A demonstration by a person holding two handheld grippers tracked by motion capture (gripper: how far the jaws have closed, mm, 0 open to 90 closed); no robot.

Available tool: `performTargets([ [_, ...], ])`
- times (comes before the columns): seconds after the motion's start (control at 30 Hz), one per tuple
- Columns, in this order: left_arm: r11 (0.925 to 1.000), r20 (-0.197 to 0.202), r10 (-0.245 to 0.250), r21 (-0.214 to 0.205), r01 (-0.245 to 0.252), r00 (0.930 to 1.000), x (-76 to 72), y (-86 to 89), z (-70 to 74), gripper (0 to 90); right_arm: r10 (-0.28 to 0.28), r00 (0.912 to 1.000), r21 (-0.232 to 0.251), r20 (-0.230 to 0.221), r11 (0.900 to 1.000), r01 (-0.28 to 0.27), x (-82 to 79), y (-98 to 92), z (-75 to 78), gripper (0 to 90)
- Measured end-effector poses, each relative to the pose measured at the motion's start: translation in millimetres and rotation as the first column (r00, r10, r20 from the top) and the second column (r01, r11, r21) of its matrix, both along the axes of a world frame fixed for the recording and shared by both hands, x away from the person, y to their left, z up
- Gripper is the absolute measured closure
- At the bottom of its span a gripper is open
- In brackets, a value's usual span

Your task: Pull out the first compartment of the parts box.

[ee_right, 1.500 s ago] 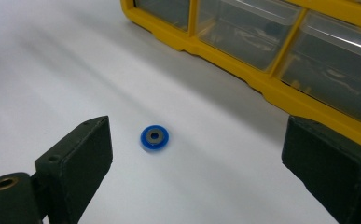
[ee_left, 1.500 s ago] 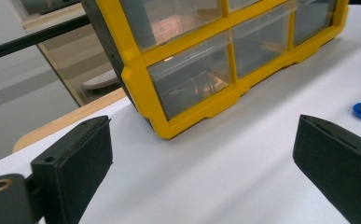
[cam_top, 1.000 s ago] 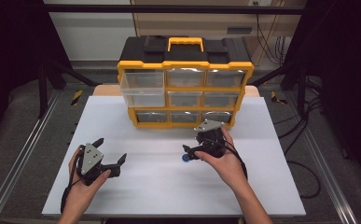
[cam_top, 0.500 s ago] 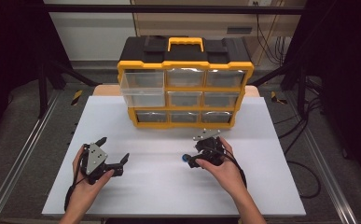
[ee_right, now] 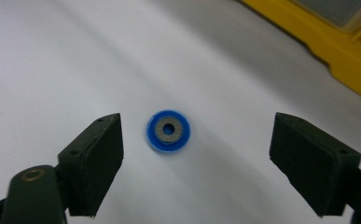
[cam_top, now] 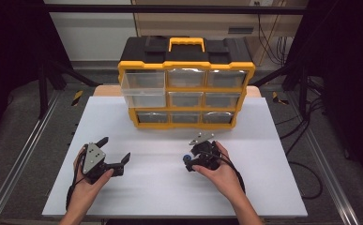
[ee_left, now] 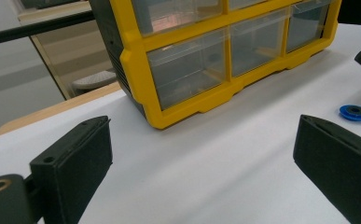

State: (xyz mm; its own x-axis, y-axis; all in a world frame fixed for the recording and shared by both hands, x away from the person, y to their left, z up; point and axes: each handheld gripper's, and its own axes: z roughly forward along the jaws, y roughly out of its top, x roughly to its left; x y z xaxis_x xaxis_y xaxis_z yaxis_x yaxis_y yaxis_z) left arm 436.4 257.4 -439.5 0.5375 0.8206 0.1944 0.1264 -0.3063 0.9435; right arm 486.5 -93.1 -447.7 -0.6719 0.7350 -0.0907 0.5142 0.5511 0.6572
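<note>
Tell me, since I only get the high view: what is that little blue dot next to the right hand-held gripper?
Observer: In the right gripper view it is a small flat blue plastic disc with a grey metal ring at its centre, lying on the white table.
Operator: Is the gripper holding it?
Observer: No. The right hand-held gripper is open, its jaws wide apart with the disc between and beyond them, untouched.
Operator: And the left one?
Observer: The left hand-held gripper is open too, looking towards the yellow-framed drawer cabinet; through the clear bottom drawer fronts nothing distinct can be made out.
</note>
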Motion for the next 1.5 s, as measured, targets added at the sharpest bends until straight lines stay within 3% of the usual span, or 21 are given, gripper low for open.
performTargets([
  [0.17,0.9996,-0.009,0.002,-0.026,-0.002,1.0,1.1,4.5,-0.5,4.1,0.018,0.9992,-0.003,-0.036,0.9998,-0.018,-1.7,5.9,-2.9,23.3],
  [0.23,0.9994,-0.012,-0.003,-0.033,0.003,0.9999,1.6,4.4,-0.8,4.1,0.019,0.9983,0.02,-0.055,0.9996,-0.018,-1.9,8.0,-4.2,27.0],
  [0.27,0.9994,-0.011,-0.004,-0.035,0.003,0.9999,1.6,4.0,-0.8,4.2,0.042,0.9978,0.013,-0.051,0.999,-0.042,-0.8,7.1,-4.9,27.1],
  [0.3,0.9994,-0.008,-0.006,-0.034,0.006,0.9999,1.5,3.7,-0.7,4.2,0.023,0.9978,0.016,-0.063,0.9996,-0.022,-1.3,8.0,-5.0,28.3],
  [0.47,0.9988,0.008,-0.035,-0.033,0.035,0.9994,1.3,3.5,0.7,3.8,0.046,0.9961,0.035,-0.076,0.9985,-0.043,-0.9,6.7,-5.7,34.3],
  [0.5,0.9986,0.01,-0.039,-0.034,0.04,0.9992,1.8,4.2,0.8,3.8,0.038,0.9965,0.022,-0.075,0.9991,-0.036,-0.4,6.1,-5.6,35.8],
  [0.57,0.9984,0.006,-0.038,-0.041,0.038,0.9993,2.6,5.3,0.3,3.7,0.031,0.9957,0.052,-0.088,0.9983,-0.026,0.0,4.9,-5.8,38.3],
  [0.6,0.9985,0.002,-0.035,-0.043,0.035,0.9994,3.0,6.2,0.0,3.8,0.002,0.9936,0.076,-0.113,0.9971,0.007,-1.3,6.5,-4.7,39.2],
  [0.63,0.9981,0.0,-0.032,-0.052,0.032,0.9995,3.5,6.9,-0.4,3.8,0.014,0.9943,0.058,-0.105,0.9983,-0.008,-0.1,4.0,-4.4,40.7],
  [0.87,0.9978,-0.006,-0.028,-0.06,0.027,0.9996,4.9,8.6,-1.3,3.9,0.018,0.9956,0.078,-0.092,0.9969,-0.011,4.0,2.6,-6.5,46.8],
  [1.0,0.9979,-0.013,-0.026,-0.06,0.025,0.9996,5.9,8.6,-2.4,3.9,-0.019,0.9921,0.097,-0.124,0.9948,0.031,8.8,6.8,-9.7,50.6],
  [1.2,0.9979,-0.016,-0.027,-0.06,0.026,0.9995,5.3,8.1,-3.3,3.9,0.001,0.9932,0.087,-0.117,0.9961,0.009,12.7,10.5,-13.6,51.6],
  [1.3,0.9978,-0.012,-0.028,-0.06,0.027,0.9995,5.1,7.7,-2.8,3.9,-0.021,0.9903,0.113,-0.137,0.9929,0.036,10.6,13.9,-12.0,52.6],
  [1.37,0.9977,-0.014,-0.029,-0.062,0.028,0.9995,5.0,7.7,-3.0,3.9,-0.016,0.9924,0.084,-0.122,0.9961,0.026,11.1,13.0,-12.8,52.8],
  [1.43,0.9971,-0.016,-0.029,-0.07,0.028,0.9995,5.2,8.0,-3.2,3.9,-0.018,0.9914,0.103,-0.13,0.9942,0.031,11.2,15.1,-14.8,52.6],
  [1.47,0.9966,-0.016,-0.03,-0.077,0.029,0.9994,5.3,8.1,-3.4,3.9,-0.012,0.9888,0.094,-0.149,0.9953,0.026,10.7,15.1,-14.4,52.5],
  [1.5,0.9964,-0.017,-0.03,-0.08,0.028,0.9994,5.4,8.2,-3.5,3.9,0.0,0.9918,0.065,-0.128,0.9978,0.009,12.6,13.3,-16.1,52.6],
])
